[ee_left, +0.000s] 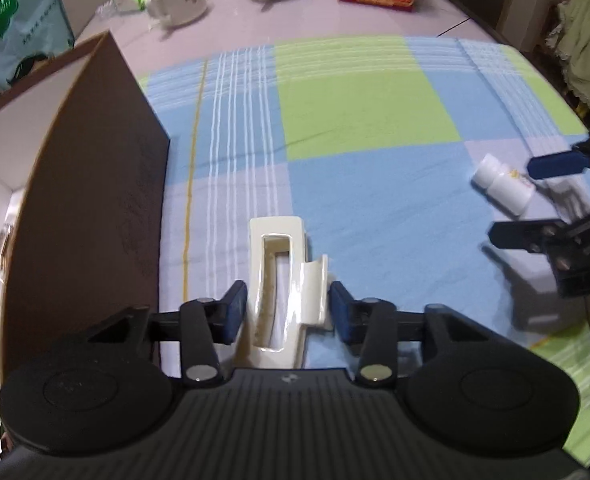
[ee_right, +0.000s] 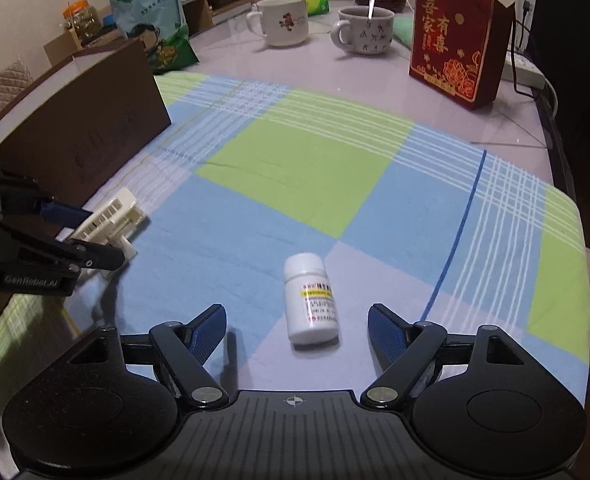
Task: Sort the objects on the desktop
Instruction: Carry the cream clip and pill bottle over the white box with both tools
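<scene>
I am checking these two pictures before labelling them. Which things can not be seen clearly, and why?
- Box interior: left wrist view, cut by the frame edge and hidden behind its brown wall.
- Hair clip near end: left wrist view, hidden under the left tongs body.
- Bottle label text: right wrist view, too small to read.
- Whether the left pads touch the clip: unclear in both views.
</scene>
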